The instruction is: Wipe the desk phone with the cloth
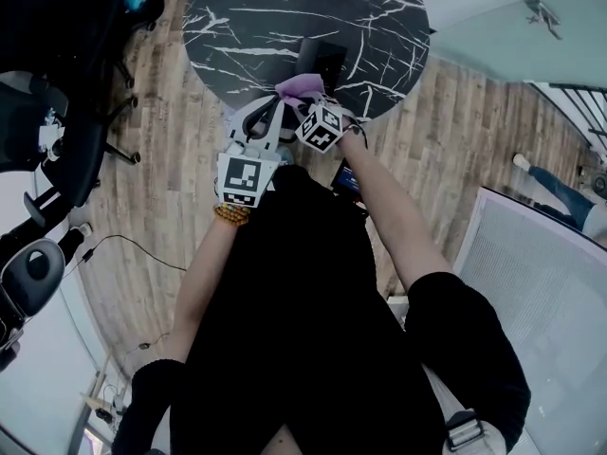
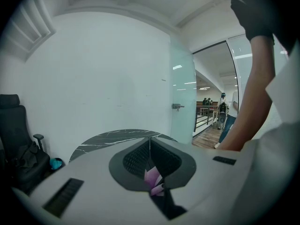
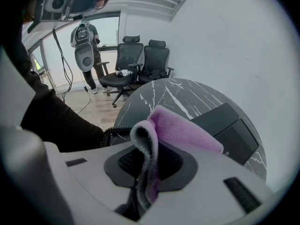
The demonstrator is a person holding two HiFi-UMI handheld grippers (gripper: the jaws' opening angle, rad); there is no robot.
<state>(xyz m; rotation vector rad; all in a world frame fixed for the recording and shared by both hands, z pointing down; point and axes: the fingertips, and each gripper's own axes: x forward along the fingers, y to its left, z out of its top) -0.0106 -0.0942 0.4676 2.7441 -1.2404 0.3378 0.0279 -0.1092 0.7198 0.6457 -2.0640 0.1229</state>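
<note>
A black desk phone (image 1: 321, 61) stands on the near part of a round black marble table (image 1: 237, 27). A purple cloth (image 1: 302, 86) with a grey edge hangs just in front of it, above the table's near rim. My right gripper (image 1: 305, 102) is shut on the cloth (image 3: 180, 130), which folds up over its jaws, with the phone (image 3: 232, 128) beyond. My left gripper (image 1: 272, 114) sits beside it on the left, its jaws closed on a small purple corner of the cloth (image 2: 153, 178). The phone's coiled cord (image 3: 115, 131) shows at the table edge.
Black office chairs (image 1: 57, 112) stand on the wood floor left of the table, with a cable (image 1: 133, 249) trailing nearby. A white panel (image 1: 541, 292) lies at the right. A frosted glass door (image 2: 183, 102) is behind the table. A person (image 3: 86, 46) stands far off by more chairs.
</note>
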